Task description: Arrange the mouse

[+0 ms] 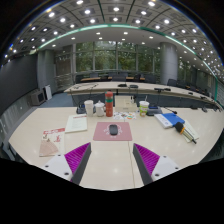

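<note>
Location: a large open office with rows of ceiling lights and windows at the far wall. The view looks along a pale table [110,160].

Left portion: a small stack of papers or a booklet with reddish print [51,147] lies on the table near its left edge. Beyond it, a white notebook or sheet [77,123] lies flat. Further desks with monitors stand behind; detail there cannot be made out.

Centre: a pink mouse mat [112,131] lies flat on the table, ahead of the tool. The mouse [113,129], dark in colour, rests on the mat at about its middle. It is well apart from both fingers and nothing touches it. Behind the mat stand a white cup [89,107], a pale container [99,106] and an orange bottle [109,104], close together in a row. A further cup [144,107] stands to their right.

Right portion: a blue object [172,120], with white items beside it, lies on the table. Its type cannot be determined.

Tool [110,158]: the two fingers [77,157] are spread wide apart, with magenta pads on their inner faces. Nothing is held between them; only bare table surface shows in the gap. The tool hangs short of the mat, above the near part of the table.
</note>
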Action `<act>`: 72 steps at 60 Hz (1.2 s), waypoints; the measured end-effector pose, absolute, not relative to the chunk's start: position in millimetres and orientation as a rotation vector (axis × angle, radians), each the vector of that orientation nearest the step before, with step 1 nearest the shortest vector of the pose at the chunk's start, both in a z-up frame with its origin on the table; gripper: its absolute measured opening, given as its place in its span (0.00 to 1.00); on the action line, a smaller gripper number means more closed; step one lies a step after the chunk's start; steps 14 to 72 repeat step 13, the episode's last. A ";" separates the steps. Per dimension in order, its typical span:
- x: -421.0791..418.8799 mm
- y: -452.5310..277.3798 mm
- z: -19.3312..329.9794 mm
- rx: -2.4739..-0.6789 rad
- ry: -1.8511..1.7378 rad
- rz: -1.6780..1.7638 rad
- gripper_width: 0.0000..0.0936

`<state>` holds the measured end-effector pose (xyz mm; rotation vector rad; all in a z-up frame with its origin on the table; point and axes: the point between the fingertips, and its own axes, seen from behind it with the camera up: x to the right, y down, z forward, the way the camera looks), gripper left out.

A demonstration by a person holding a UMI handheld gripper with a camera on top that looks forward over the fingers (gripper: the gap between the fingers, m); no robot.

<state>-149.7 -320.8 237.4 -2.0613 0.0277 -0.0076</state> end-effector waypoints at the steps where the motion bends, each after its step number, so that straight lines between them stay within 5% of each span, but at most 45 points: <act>1: -149.4 -324.6 238.4 -2.061 0.028 -0.009 0.91; 72: -146.9 -349.6 252.2 -2.042 0.031 -0.021 0.92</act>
